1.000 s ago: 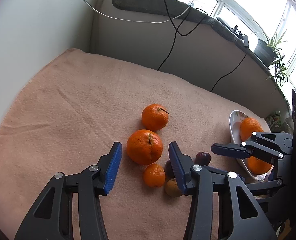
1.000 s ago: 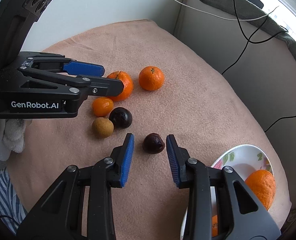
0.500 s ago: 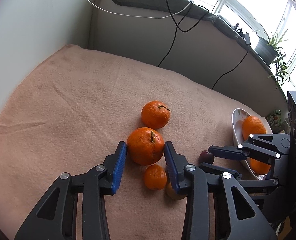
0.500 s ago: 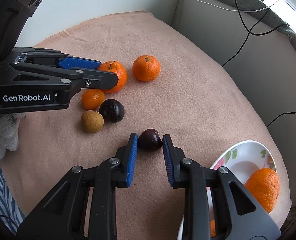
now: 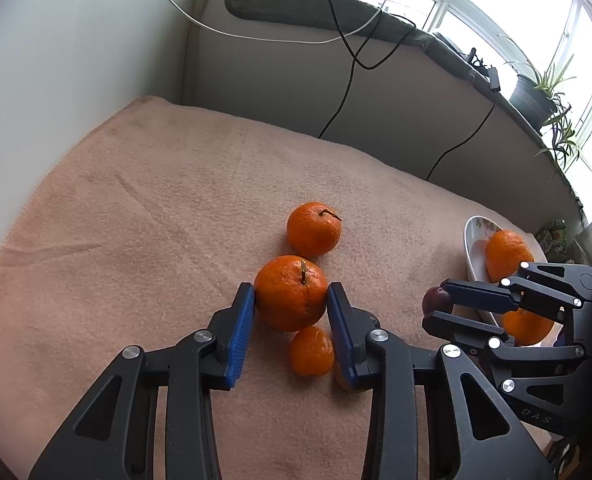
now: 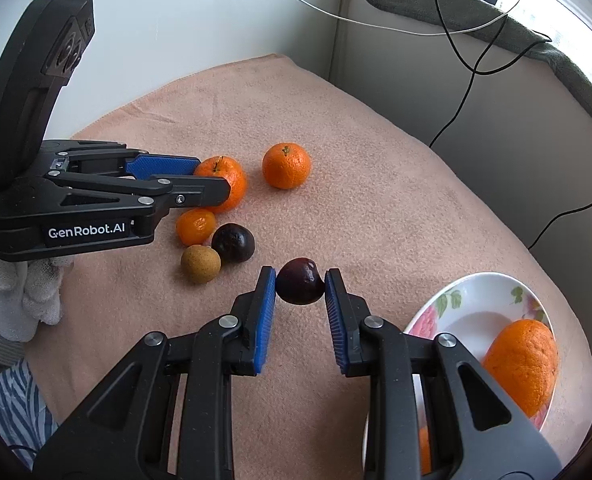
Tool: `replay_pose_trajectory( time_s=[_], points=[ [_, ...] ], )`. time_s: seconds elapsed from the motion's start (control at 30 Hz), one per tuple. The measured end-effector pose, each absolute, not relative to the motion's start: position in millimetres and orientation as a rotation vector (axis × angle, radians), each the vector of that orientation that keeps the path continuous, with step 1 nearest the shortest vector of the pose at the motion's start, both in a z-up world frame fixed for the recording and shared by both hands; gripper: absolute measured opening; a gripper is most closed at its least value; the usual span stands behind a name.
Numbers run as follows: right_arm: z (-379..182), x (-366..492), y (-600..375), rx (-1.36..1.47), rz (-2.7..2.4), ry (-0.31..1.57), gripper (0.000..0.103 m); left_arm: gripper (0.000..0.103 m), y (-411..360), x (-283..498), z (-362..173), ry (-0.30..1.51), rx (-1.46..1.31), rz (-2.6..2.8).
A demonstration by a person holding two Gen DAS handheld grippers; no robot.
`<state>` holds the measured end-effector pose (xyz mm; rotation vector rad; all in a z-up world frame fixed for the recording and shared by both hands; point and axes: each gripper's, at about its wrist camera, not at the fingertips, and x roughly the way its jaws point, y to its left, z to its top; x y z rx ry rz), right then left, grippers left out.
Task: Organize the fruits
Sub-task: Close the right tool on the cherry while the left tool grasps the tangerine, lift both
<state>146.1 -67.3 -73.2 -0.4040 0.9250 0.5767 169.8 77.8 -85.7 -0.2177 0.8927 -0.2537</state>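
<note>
My left gripper (image 5: 291,292) is shut on a large orange (image 5: 291,293) that rests on the pink cloth; its blue pads press both sides. In the right wrist view the same gripper (image 6: 211,178) clasps that orange (image 6: 225,178). My right gripper (image 6: 300,286) is shut on a dark plum (image 6: 300,286), also seen in the left wrist view as the plum (image 5: 436,299). A second orange (image 5: 314,228) lies just behind. A small mandarin (image 5: 311,351), a dark round fruit (image 6: 233,243) and a tan fruit (image 6: 200,263) sit close together.
A white flowered plate (image 6: 476,300) at the right holds an orange (image 6: 522,364); a second orange (image 5: 527,326) in it shows behind the right gripper. Cables (image 5: 348,80) hang down the wall behind. A person's white-gloved hand (image 6: 27,296) holds the left gripper. Bare cloth (image 5: 135,208) spreads to the left.
Both grippers closed: the left onto the large orange, the right onto the dark plum. The right gripper has shifted slightly with the plum.
</note>
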Motion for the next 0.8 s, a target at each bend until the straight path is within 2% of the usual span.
replay_pose_trajectory(
  time_s=[0.2,0.27,0.8],
  points=[
    [-64,140,-73,-0.38,0.584,0.903,0.026,0.037,74,174,-87,0.898,-0.204,-0.239],
    [-59,136,-78,-0.366,0.582,0.891,0.026,0.043,71,177,-88,0.912,-0.196,-0.239],
    [-15,102,-158,-0.192,0.436,0.777,0.026,0.039,68,173,-84,0.881,-0.213,-0.24]
  ],
)
